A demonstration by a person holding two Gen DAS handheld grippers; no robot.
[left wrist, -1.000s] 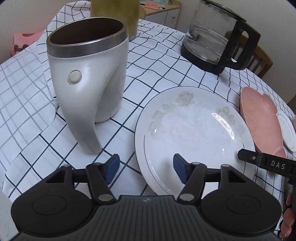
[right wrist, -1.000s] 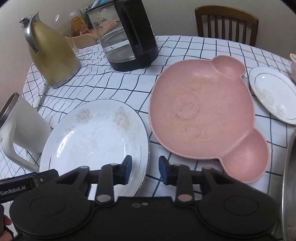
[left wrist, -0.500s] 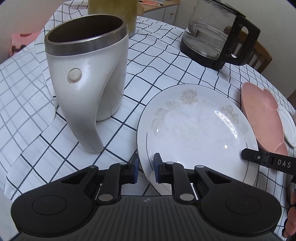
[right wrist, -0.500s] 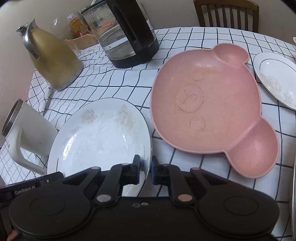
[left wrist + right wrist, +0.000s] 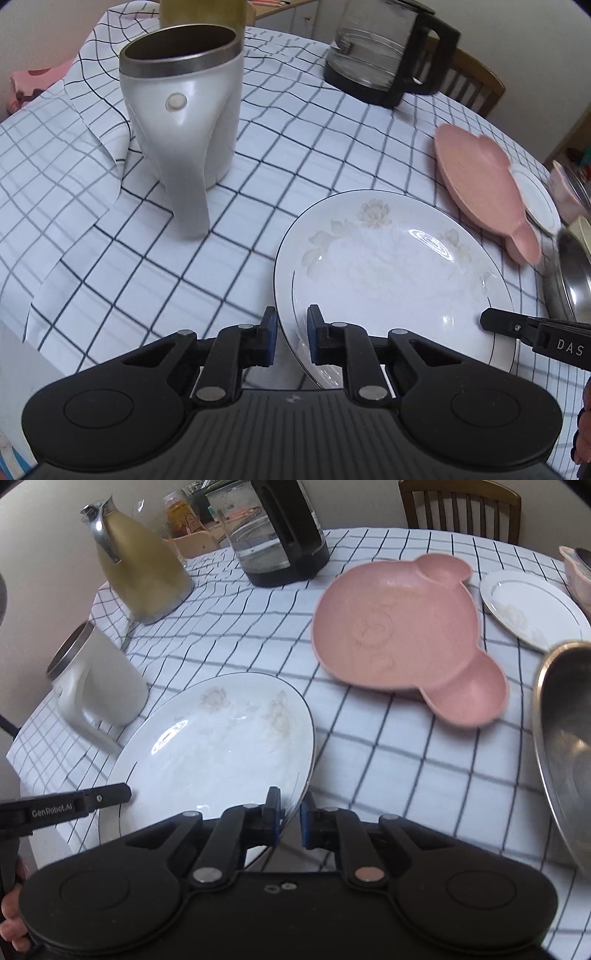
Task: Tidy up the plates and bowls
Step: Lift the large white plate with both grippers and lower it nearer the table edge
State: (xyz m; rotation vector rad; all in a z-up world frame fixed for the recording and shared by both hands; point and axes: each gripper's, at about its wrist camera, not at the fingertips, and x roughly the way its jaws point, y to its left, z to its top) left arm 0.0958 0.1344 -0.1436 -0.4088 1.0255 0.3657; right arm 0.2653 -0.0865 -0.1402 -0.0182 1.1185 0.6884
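Where both stood open earlier, left hand-held gripper (image 5: pixel 290 334), right hand-held gripper (image 5: pixel 290 821) now pinch floral plate (image 5: pixel 388 266) rim.

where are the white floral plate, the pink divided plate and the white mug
white floral plate (image 5: pixel 399 266), left wrist view, on its centre well
pink divided plate (image 5: pixel 391 624), right wrist view, on its main compartment
white mug (image 5: pixel 184 122), left wrist view, on its side wall

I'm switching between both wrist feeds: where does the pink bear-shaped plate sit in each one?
Left wrist: pink bear-shaped plate at the right edge, seen edge-on, beyond the white floral plate.
Right wrist: upper centre-right, seen from above.
Shared landmark: the glass coffee carafe behind it.
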